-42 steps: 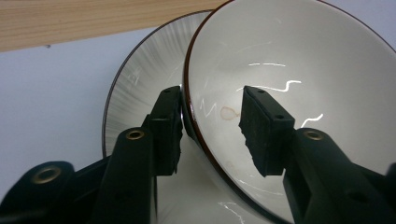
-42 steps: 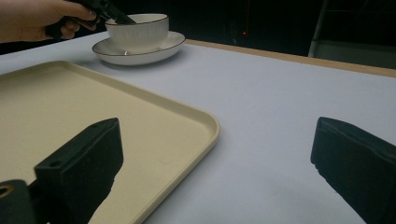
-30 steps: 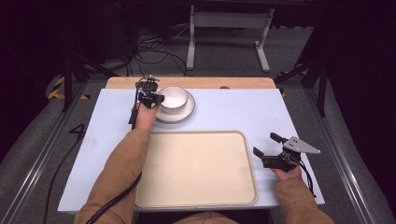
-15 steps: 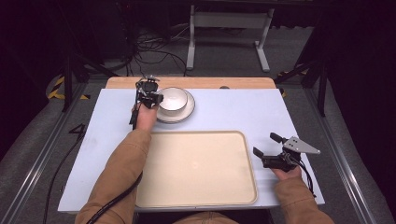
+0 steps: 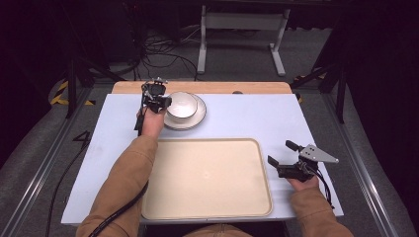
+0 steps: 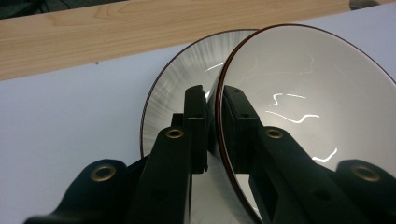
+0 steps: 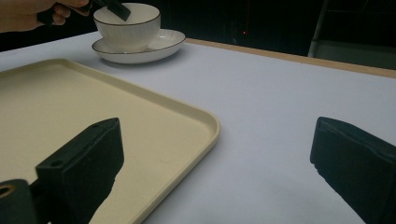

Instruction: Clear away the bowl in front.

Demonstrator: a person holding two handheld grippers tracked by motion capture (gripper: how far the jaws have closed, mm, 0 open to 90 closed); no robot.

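A white bowl (image 5: 181,104) with a dark rim stands on a matching saucer (image 5: 195,120) at the far left of the pale blue table. My left gripper (image 5: 163,102) is shut on the bowl's left rim. In the left gripper view, one jaw lies inside the bowl (image 6: 299,107) and one outside, over the saucer (image 6: 182,79), with the left gripper (image 6: 214,100) clamped on the wall. My right gripper (image 5: 279,152) rests open at the right, beside the cream tray (image 5: 207,177), with nothing between its jaws. The right gripper (image 7: 217,140) view shows the bowl (image 7: 128,23) far off.
The large cream tray (image 7: 70,107) lies bare at the near middle of the table. A wooden strip (image 5: 222,87) runs along the table's far edge. Cables and a stand's legs lie on the floor beyond.
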